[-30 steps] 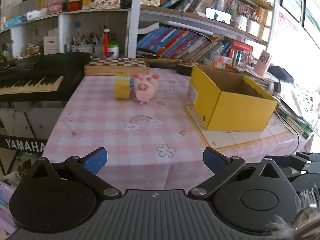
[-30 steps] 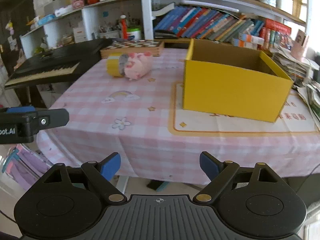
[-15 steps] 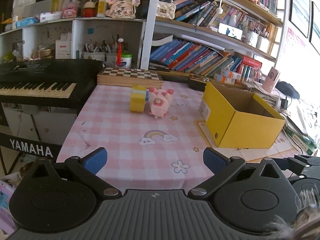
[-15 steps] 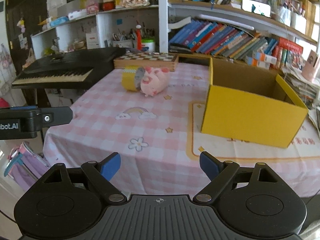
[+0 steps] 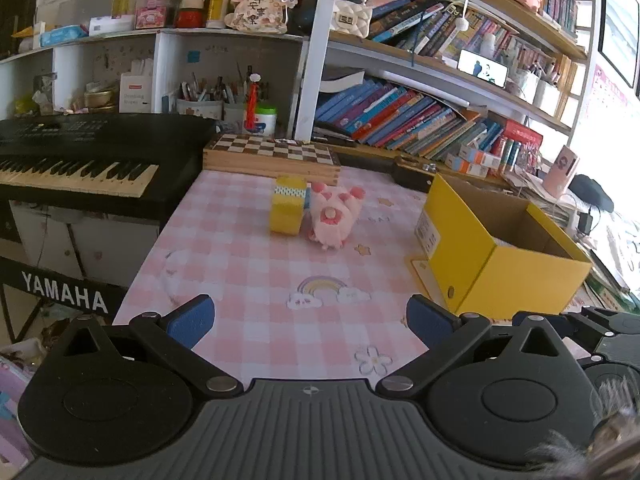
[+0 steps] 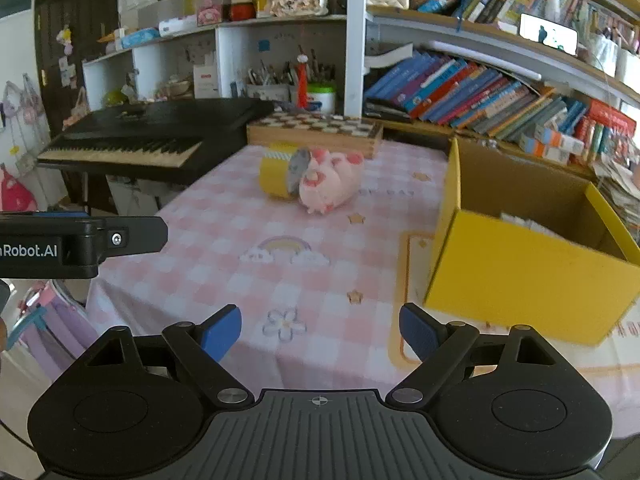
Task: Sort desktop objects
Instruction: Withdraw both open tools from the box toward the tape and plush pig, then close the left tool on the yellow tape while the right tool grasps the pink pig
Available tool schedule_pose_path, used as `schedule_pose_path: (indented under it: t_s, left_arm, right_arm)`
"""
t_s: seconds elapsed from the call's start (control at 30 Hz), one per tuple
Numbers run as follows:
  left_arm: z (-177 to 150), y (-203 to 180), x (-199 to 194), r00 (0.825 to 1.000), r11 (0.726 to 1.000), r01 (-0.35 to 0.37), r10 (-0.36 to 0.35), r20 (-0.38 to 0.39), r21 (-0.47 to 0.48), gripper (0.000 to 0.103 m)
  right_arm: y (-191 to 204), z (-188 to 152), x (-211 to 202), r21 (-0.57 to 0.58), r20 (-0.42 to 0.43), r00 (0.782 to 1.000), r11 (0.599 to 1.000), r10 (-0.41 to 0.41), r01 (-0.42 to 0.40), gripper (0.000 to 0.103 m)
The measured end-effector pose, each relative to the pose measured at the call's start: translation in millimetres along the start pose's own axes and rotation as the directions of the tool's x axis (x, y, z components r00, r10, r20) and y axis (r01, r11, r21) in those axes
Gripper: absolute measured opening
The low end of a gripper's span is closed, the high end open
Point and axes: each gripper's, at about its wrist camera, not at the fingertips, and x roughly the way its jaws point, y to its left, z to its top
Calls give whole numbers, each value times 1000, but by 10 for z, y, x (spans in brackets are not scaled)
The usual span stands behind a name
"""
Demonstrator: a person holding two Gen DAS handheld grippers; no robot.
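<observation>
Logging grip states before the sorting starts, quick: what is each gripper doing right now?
Left gripper: open, holding nothing.
Right gripper: open, holding nothing.

The near tablecloth lay bare. Farther on stood the tape roll and plush pig. The yellow box blocked the right.

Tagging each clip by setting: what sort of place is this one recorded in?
Most likely a home study or hobby room. A table with a pink checked cloth stands beside a Yamaha keyboard, in front of crowded bookshelves, with a chessboard box at the back edge.
</observation>
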Motion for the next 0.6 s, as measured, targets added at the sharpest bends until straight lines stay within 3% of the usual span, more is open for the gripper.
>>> schedule_pose_path:
  t_s: [0.6]
  left_arm:
    - [404, 178, 674, 996, 996, -86, 86, -8, -38, 103]
  right_arm:
    - [-196, 595, 670, 44, 33, 999, 999, 23, -25, 89]
